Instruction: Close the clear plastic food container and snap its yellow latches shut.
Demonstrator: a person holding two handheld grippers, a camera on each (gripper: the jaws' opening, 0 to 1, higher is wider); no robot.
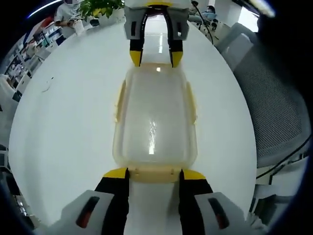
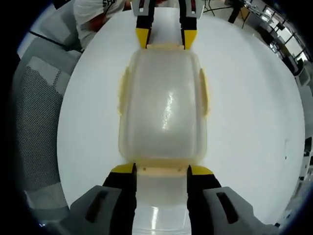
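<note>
We've got the clear container flat on the white round table, lid on top, long axis running straight between the two grippers. One gripper at each short end, facing each other.

Left gripper view: left gripper at the near short end, yellow-tipped jaws apart, one tip either side of the near end latch. Tips sit right at the container rim, look to be touching it; jaws not clamped on anything. Right gripper at the far end, jaws likewise spread, tips at the far rim.

Right gripper view: same setup mirrored. Right gripper jaws apart, straddling the near end latch, tips against the rim. Left gripper at the far end, tips spread at the far end latch.

Yellow side latches: one per long side, left one and right one in left gripper view; both stick out a bit from the container wall. Can't tell whether any latch is snapped, end or side.

Lid looks seated evenly, glare streak down the middle.

Surroundings: grey mesh chair beside the table, potted plant at the table's far edge, person in white seated at the table edge in right gripper view.
</note>
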